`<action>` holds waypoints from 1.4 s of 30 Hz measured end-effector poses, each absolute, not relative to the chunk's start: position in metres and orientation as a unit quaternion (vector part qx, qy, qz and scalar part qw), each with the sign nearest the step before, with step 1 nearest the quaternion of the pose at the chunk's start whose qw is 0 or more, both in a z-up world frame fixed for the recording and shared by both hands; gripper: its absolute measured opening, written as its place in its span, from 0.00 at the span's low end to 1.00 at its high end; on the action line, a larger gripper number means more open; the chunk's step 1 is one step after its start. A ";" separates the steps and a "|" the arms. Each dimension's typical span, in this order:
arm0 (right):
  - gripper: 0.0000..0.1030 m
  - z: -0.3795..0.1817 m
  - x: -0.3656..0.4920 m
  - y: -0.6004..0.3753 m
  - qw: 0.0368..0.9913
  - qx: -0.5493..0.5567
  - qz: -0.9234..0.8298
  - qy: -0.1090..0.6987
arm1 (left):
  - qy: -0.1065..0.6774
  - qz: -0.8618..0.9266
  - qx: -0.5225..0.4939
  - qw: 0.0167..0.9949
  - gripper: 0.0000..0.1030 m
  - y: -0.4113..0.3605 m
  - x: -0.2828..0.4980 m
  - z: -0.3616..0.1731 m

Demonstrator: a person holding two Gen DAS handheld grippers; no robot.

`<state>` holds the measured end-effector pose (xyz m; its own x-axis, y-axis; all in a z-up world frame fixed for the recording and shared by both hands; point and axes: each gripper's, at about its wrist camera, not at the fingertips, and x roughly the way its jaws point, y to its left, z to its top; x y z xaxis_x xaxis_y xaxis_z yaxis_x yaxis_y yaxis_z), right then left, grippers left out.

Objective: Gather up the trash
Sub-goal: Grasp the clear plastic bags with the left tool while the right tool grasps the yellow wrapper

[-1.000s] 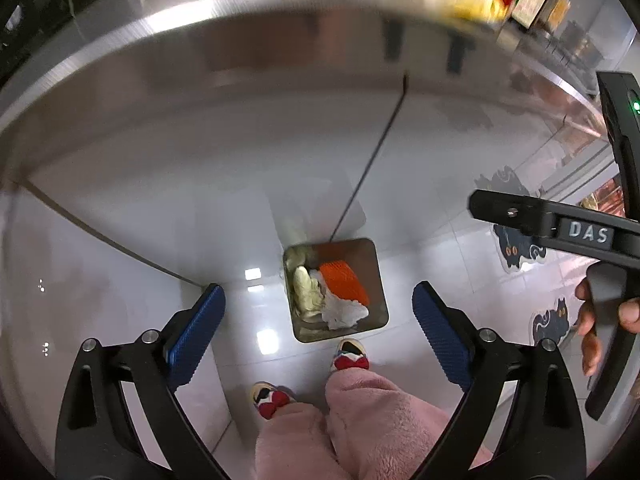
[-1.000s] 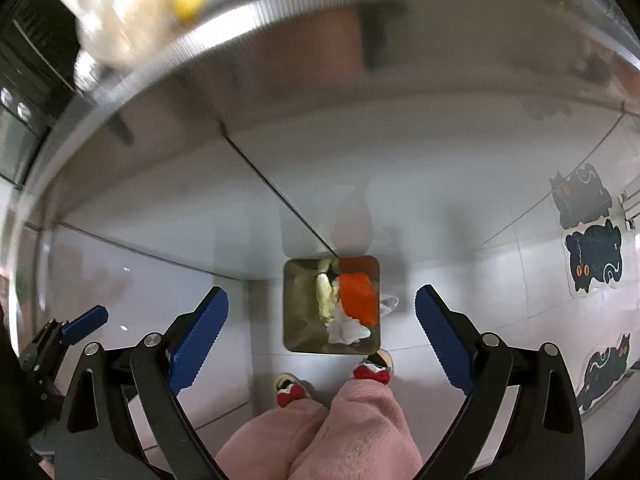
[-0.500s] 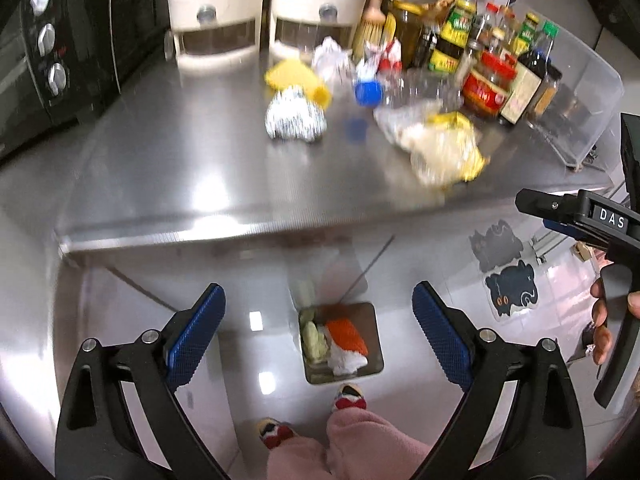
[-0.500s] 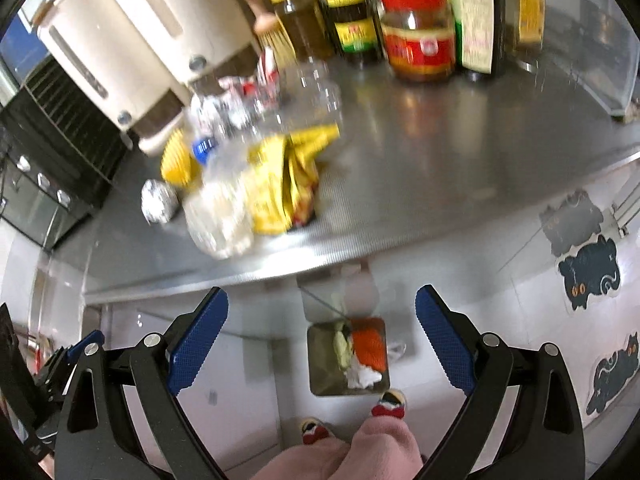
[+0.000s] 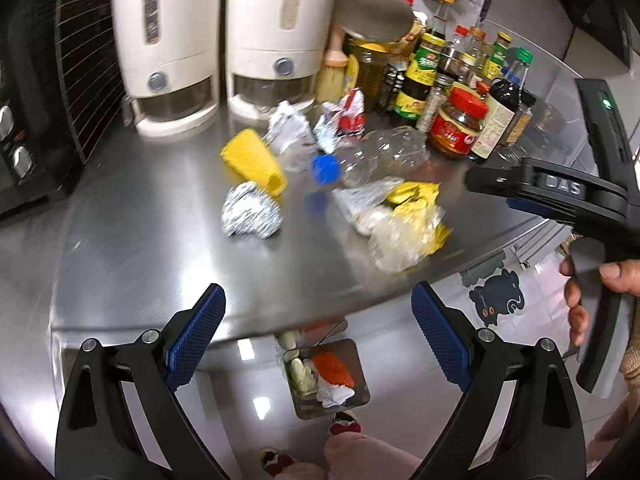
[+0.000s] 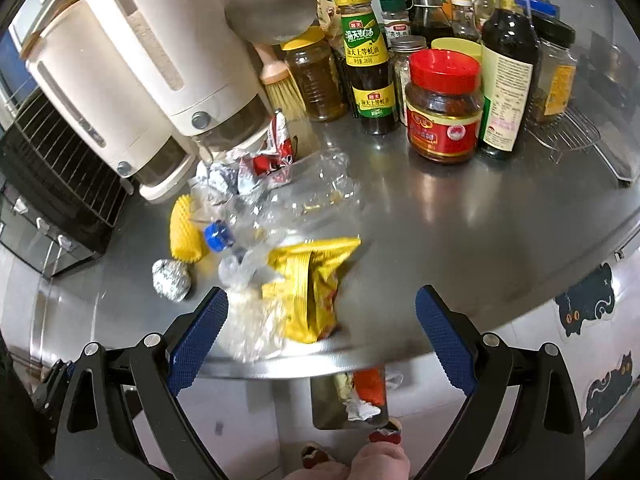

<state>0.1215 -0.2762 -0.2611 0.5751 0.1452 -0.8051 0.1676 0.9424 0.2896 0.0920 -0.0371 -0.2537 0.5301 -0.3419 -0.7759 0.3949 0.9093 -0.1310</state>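
Observation:
Trash lies on the steel counter (image 5: 132, 240): a foil ball (image 5: 250, 216), a yellow corn cob (image 5: 254, 162), a clear bottle with a blue cap (image 5: 380, 156), a yellow snack bag (image 5: 416, 216) with clear plastic, crumpled wrappers (image 5: 340, 120). In the right wrist view the yellow bag (image 6: 316, 280) and the foil ball (image 6: 172, 280) lie just ahead. A metal bin (image 5: 326, 376) with trash in it stands on the floor below. My left gripper (image 5: 318, 336) and my right gripper (image 6: 322, 336) are both open and empty, held at the counter's front edge.
Two cream dispensers (image 5: 224, 36) stand at the back left. Sauce bottles and jars (image 6: 442, 104) crowd the back right. A black oven (image 5: 32, 92) is at the left. A wire rack (image 6: 576, 140) sits at the right. Cat stickers (image 6: 588, 304) mark the wall below.
Both grippers have risen and tilted up from looking down at the bin and floor to facing the countertop trash. Both stayed open.

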 end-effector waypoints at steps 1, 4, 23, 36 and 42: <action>0.92 -0.262 0.125 -0.277 0.870 0.170 -0.006 0.463 | 0.435 -0.214 0.033 0.874 0.86 -0.042 0.095 -0.253; 0.91 -0.267 0.136 -0.279 0.864 0.167 0.000 0.474 | 0.435 -0.224 0.037 0.871 0.86 -0.054 0.104 -0.253; 0.65 -0.318 0.180 -0.265 0.813 0.166 0.048 0.557 | 0.500 -0.282 0.047 0.817 0.30 -0.112 0.145 -0.299; 0.43 -0.331 0.192 -0.265 0.796 0.184 0.059 0.573 | 0.510 -0.280 0.053 0.811 0.00 -0.108 0.154 -0.308; 0.39 -0.329 0.192 -0.264 0.800 0.172 0.052 0.572 | 0.507 -0.259 0.062 0.820 0.00 -0.093 0.151 -0.302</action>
